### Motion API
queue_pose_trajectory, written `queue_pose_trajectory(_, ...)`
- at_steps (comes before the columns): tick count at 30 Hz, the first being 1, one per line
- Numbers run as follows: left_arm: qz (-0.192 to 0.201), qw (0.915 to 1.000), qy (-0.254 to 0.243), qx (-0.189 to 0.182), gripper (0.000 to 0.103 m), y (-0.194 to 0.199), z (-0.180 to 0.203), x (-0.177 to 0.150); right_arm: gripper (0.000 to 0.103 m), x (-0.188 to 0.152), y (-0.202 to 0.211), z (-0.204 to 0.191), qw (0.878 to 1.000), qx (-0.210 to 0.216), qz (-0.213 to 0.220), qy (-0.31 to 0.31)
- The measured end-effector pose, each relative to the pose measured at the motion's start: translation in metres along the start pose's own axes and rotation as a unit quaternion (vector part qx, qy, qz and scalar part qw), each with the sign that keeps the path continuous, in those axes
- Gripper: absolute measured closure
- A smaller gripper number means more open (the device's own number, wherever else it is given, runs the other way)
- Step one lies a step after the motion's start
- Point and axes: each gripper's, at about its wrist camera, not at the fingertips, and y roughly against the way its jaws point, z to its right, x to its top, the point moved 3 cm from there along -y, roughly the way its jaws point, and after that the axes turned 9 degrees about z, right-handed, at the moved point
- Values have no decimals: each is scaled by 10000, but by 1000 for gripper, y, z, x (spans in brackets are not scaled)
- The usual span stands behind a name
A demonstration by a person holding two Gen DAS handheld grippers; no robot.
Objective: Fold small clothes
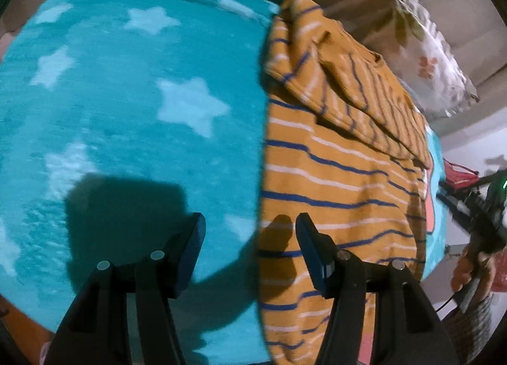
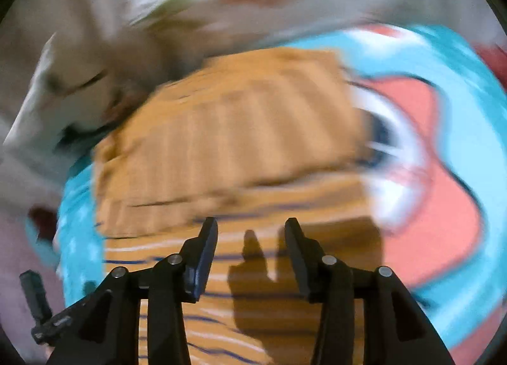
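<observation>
Both grippers, left (image 1: pixel 250 225) and right (image 2: pixel 251 228), hang spread apart, holding nothing. Below them, 1 orange striped shirt (image 1: pixel 332 181) lies partly folded on the teal star blanket (image 1: pixel 126 95).

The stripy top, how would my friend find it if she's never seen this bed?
Look for the big turquoise blanket with pale stars covering the bed. Along one side of it lies a soft top, partly folded over itself. It is the only mustard-orange thing there, crossed by thin blue and white stripes, unlike the white flowery pillow behind it.
</observation>
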Motion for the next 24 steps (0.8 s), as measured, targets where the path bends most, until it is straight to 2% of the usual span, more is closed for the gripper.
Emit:
queue_pose_trajectory(2, -3, 10000, -19, -71, 45, -3, 6, -1, 53, -9, 14, 49, 9984, -410, 52, -389)
queue_pose_trajectory(5, 2, 9998, -39, -206, 43, -10, 16, -5, 52, -24, 20, 98, 9952, -497, 13, -848)
queue_pose_trajectory(6, 37, 9997, -58, -245, 38, -11, 18, -7, 52, -31, 17, 106, 9945, -441, -40, -952)
queue_pose_trajectory(7, 121, 9995, -83, -291, 34, -12, 22, -9, 52, -37, 14, 114, 9938, -308, -107, -1064)
queue_pose_trajectory(9, 193, 9994, -69, -272, 34, -10, 22, -11, 49, -49, 9, 123, 9928, 95, -117, -1189)
queue_pose_trajectory(12, 200, 9971, 351, -649, 34, -9, 23, -21, 47, -55, 10, 127, 9891, 680, -86, -1304)
queue_pose_trajectory(14, 240, 9949, 562, -807, 34, -6, 23, -29, 47, -63, 9, 129, 9804, 1237, -189, -1519)
queue_pose_trajectory(17, 230, 9904, 888, -1033, 44, -3, 29, -53, 47, -82, 8, 121, 9681, 1868, -417, -1618)
queue_pose_trajectory(18, 218, 9896, 929, -1081, 48, -3, 30, -62, 47, -89, 7, 117, 9646, 2017, -508, -1624)
queue_pose_trajectory(20, 289, 9897, 895, -1079, 48, 4, 32, -82, 47, -105, 7, 108, 9558, 2362, -690, -1608)
queue_pose_trajectory(24, 351, 9876, 1022, -1142, 48, 12, 35, -108, 47, -133, 15, 95, 9487, 2659, -913, -1444)
